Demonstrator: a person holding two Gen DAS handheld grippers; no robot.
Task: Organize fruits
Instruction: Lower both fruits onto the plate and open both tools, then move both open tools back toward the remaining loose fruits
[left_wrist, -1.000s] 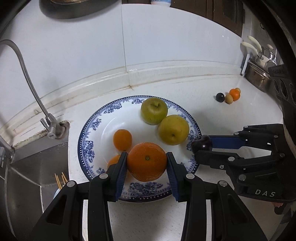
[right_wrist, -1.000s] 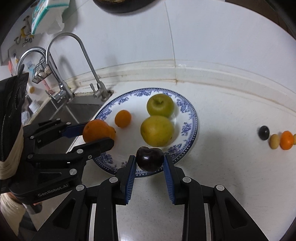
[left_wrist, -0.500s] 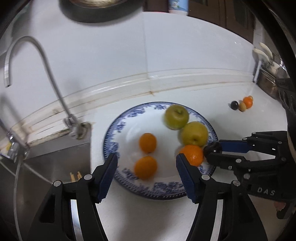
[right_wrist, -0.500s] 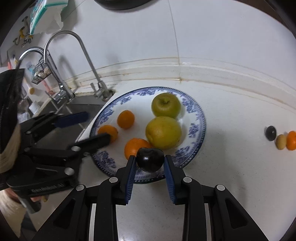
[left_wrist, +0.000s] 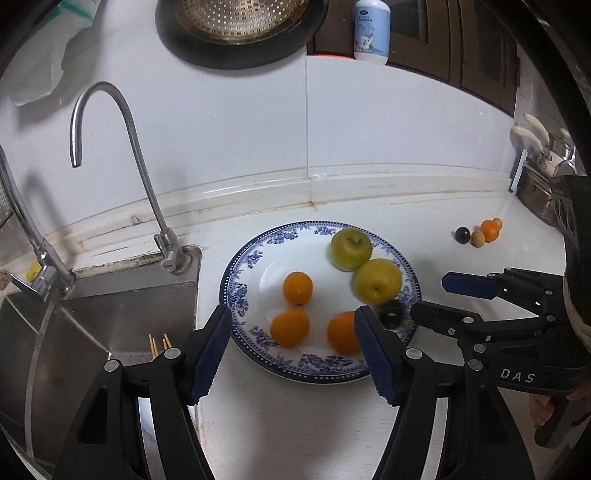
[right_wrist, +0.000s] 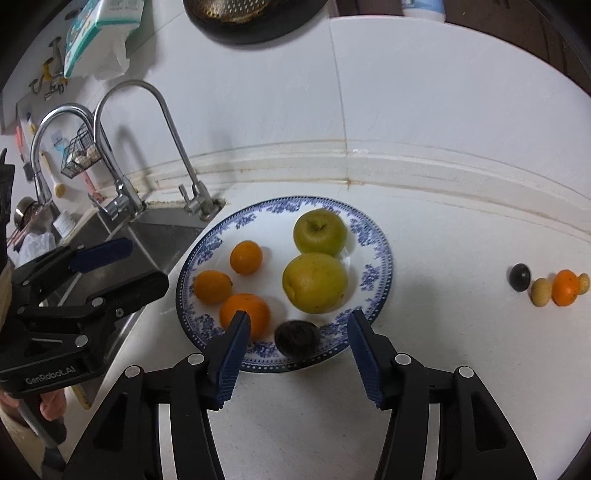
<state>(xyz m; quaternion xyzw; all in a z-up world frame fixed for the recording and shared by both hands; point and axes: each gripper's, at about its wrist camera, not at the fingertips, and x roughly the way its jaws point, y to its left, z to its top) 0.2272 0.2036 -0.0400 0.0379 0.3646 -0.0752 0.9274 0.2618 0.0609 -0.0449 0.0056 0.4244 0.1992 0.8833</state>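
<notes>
A blue-and-white plate (left_wrist: 243, 291) (right_wrist: 380, 251) holds a green apple (right_wrist: 319, 232), a yellow apple (right_wrist: 314, 282) and three oranges, the biggest (right_wrist: 244, 314) nearest me. A dark plum (right_wrist: 297, 338) (left_wrist: 391, 317) lies blurred on the plate's near rim. It sits between the fingers of my right gripper (right_wrist: 298, 317) (left_wrist: 430, 295), whose jaws are opening and do not touch it. My left gripper (left_wrist: 291, 314) (right_wrist: 147, 264) hovers back from the plate's left side, jaws opening, with nothing held.
Three small fruits, one dark (right_wrist: 519, 277), one tan (right_wrist: 541, 291) and one orange (right_wrist: 565, 287), sit in a row on the white counter at the right. A steel sink (left_wrist: 110, 314) with a curved tap (left_wrist: 140, 177) lies left of the plate. A knife rack (left_wrist: 532, 173) stands far right.
My left gripper let go of the big orange onto the plate and drew back and up. My right gripper opened and the plum dropped onto the plate's rim.
</notes>
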